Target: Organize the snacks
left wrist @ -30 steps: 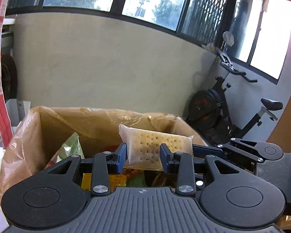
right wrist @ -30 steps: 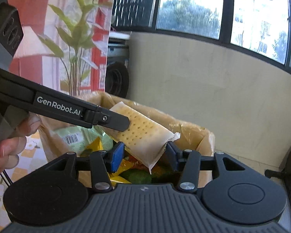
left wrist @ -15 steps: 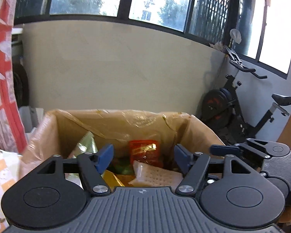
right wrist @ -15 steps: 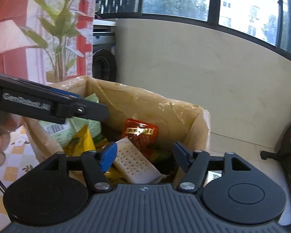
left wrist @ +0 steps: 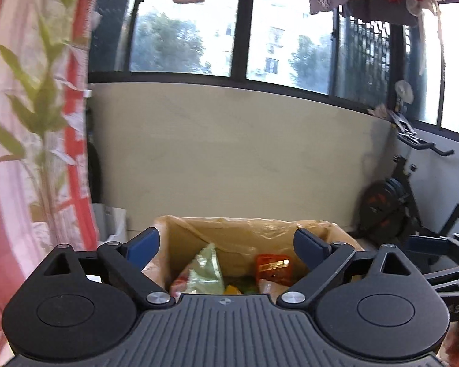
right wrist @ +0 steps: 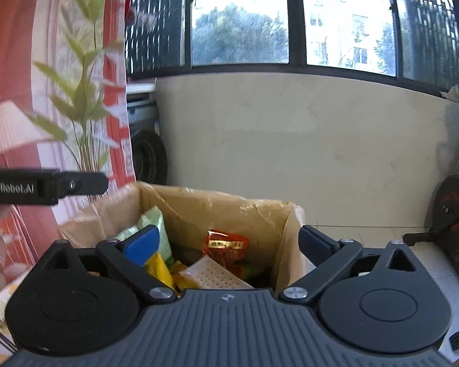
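Snacks (right wrist: 225, 246) in lined box (right wrist: 217, 205), both grippers – jaws opening – empty.

Box liner (right wrist: 229, 206): glossy crinkled plastic; snack packets (right wrist: 226, 244): shiny foil; wall (right wrist: 290, 140): matt, smooth.

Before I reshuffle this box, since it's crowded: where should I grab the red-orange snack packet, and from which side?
Take the red-orange packet by its upper edge, coming straight down from above. It leans upright against the box's back wall, top edge free, while the cracker pack and yellow bags crowd its lower part. Pinch across its thin faces, probably easiest with the right gripper, whose jaws are opening with nothing between them.
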A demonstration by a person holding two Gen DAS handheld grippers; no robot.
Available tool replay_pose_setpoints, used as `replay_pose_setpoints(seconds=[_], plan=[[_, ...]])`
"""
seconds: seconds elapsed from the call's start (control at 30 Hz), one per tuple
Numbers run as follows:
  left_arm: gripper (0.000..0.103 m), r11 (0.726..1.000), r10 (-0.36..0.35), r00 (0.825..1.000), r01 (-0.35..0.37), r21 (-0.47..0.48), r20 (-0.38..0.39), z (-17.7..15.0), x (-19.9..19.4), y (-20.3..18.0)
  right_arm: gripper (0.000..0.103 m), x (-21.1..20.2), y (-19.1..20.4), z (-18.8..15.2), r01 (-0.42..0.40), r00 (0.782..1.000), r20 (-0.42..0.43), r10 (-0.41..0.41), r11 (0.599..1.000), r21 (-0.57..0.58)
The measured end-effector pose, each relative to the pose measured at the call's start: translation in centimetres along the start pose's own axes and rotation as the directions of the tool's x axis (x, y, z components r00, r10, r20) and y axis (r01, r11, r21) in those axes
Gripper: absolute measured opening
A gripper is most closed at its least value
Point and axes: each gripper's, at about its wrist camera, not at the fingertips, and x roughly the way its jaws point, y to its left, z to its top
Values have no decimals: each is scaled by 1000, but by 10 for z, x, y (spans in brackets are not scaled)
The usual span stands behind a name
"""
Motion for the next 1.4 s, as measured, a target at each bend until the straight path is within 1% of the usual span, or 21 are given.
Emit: replay_pose_setpoints(seconds=[0.07, 0.17, 0.27, 0.33, 0.4, 0.47, 0.6, 0.77, 1.03, 1.4], plan=[[96, 1000, 11, 1000, -11, -1, 4, 2, -9, 3, 102, -10, 2, 1, 0, 1000, 3, 0, 1000, 25], [96, 1000, 18, 999, -18, 2, 37, 2, -25, 8, 102, -27, 4, 1, -6, 1000, 17, 5, 999, 50], [94, 993, 101, 994, -103, 55, 48, 2, -38, 3, 103, -43, 5, -1, -10, 1000, 20, 8, 996, 92], [94, 989, 124, 991, -128, 74, 56, 4, -48, -1, 102, -51, 6, -2, -24, 1000, 7, 23, 995, 96], [94, 991, 117, 992, -119, 55, 51, 4, -55, 2, 102, -59, 9, -2, -23, 1000, 6, 23, 997, 78], [94, 993, 111, 993, -113, 33, 46, 3, -63, 5, 103, -64, 11, -2, -5, 1000, 1, 5, 998, 66], [94, 990, 135, 990, -137, 34, 49, -1, -74, 6, 103, -70, 12, -2, 8, 1000, -15, -7, 997, 74], [94, 991, 132, 991, -132, 12, 37, -5, -84, 11, 103, -73, 16, -2, 26, 1000, -12, -25, 998, 66], [94, 988, 154, 987, -154, 4, 37, -4, -91, 13, 103, -75, 21, -1, 12, 1000, -7, -12, 998, 64], [94, 987, 161, 986, -161, -4, 42, -2, -97, 17, 103, -76, 24, 0, 10, 1000, -15, -9, 998, 64]])
